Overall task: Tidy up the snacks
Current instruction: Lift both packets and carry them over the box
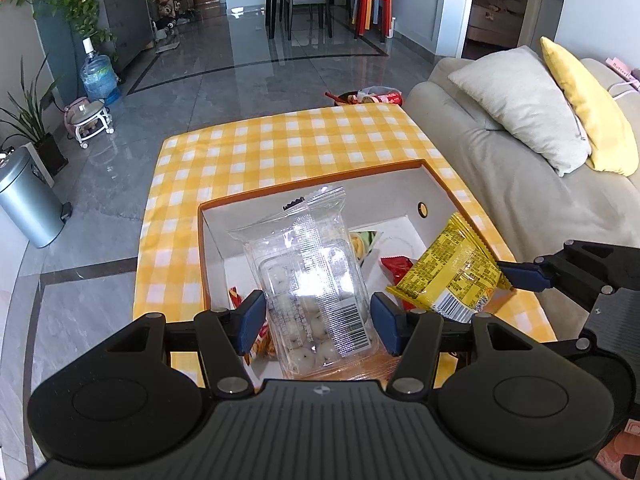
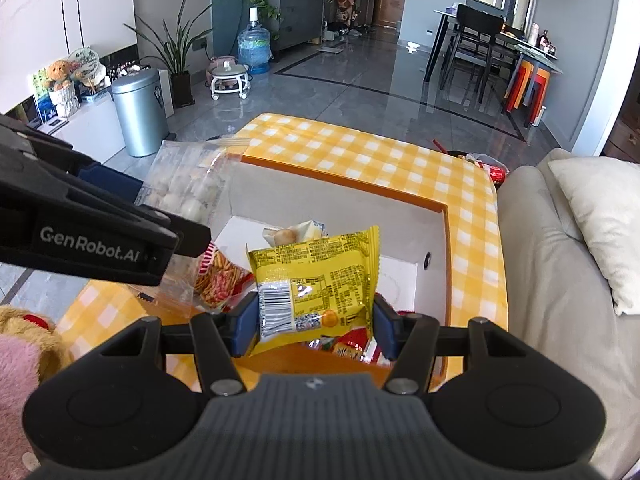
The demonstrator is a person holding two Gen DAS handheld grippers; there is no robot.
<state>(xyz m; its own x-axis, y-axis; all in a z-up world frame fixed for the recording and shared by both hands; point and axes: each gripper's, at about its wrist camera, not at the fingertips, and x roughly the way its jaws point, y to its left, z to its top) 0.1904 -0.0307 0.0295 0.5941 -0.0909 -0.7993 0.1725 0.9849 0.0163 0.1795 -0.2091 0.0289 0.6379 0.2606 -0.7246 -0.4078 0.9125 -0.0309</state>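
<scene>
I see open room in the far half of the box (image 1: 434, 178), its white floor bare there. Nearer me, loose snack packets (image 2: 218, 276) crowd the bottom. The sofa (image 1: 500, 184) closes in the right side; the cloth (image 1: 280, 148) beyond lies free.

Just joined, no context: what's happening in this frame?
A person with two handheld grippers is sorting snacks into an orange-rimmed box on a yellow checked tablecloth. The left gripper is shut on a clear pack of white round sweets; the right gripper is shut on a yellow packet. Both are held over the box, which already holds a few packets.
</scene>
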